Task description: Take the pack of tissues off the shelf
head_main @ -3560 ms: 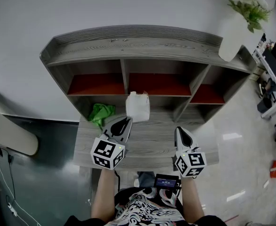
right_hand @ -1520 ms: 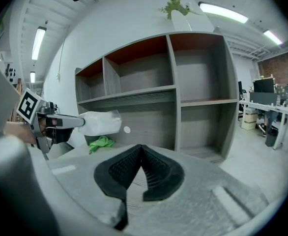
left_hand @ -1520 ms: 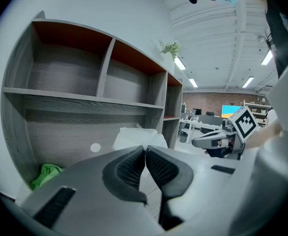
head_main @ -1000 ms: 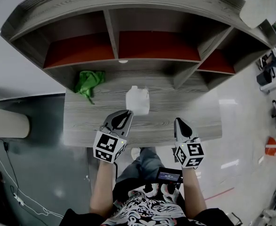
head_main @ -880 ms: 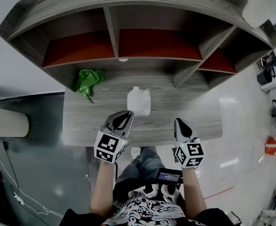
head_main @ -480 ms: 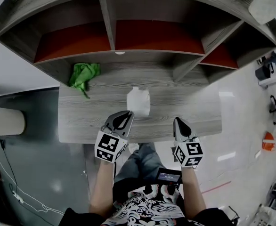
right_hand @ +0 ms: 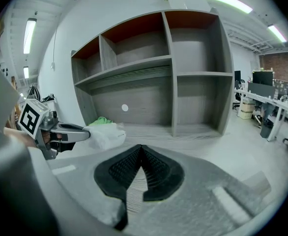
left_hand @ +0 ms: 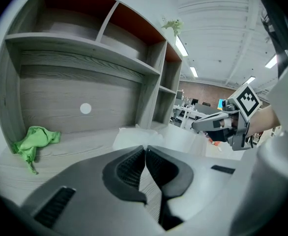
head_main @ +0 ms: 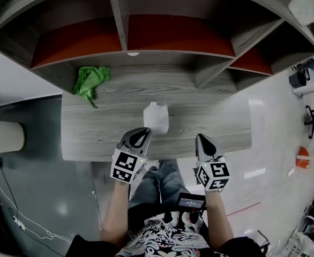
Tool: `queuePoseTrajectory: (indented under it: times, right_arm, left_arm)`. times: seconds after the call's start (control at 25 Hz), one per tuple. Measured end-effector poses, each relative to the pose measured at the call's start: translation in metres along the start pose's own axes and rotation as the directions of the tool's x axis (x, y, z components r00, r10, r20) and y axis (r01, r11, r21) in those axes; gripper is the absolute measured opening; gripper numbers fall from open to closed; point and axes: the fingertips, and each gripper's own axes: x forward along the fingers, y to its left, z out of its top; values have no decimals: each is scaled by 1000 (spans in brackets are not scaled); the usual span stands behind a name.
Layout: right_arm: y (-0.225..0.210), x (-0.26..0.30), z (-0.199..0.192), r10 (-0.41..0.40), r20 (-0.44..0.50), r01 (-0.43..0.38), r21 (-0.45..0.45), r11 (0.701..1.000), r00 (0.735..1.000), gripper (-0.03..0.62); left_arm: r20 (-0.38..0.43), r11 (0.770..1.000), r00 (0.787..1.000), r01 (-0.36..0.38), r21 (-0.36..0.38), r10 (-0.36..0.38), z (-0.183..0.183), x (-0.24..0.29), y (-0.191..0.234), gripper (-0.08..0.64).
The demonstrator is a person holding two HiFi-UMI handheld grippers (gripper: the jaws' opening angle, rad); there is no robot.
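Judging by how things lie, the job looks nearly done: the pack of tissues (head_main: pixel 156 116) sits right at the tips of the left gripper (head_main: pixel 144 133), whose fingers are clenched, seemingly on a fold of wrapper, well clear of the shelf (head_main: pixel 117 15). The right gripper (head_main: pixel 201 138), beside it, is clenched on nothing. The pinch itself is hidden, as is whether the pack hangs or rests on the desk (head_main: pixel 92 138).

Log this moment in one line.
left gripper: jaws shut on pack of tissues | right gripper: jaws shut, empty | pack: over desk, off shelf | green cloth: back left
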Motion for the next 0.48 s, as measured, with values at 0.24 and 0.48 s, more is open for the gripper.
queuePoseTrajectory:
  times: [0.24, 0.48]
  right_arm:
    - [-1, -1, -11, 1, -30, -1, 5, 1000, 1000, 3]
    - [-6, -4, -18, -8, -46, 9, 9, 1000, 999, 3]
  left_arm:
    - [-33, 1000, 999, 9, 2, -9, -22, 14, -4, 12]
    - [-63, 1000, 998, 25, 0, -25, -37, 30, -7, 12]
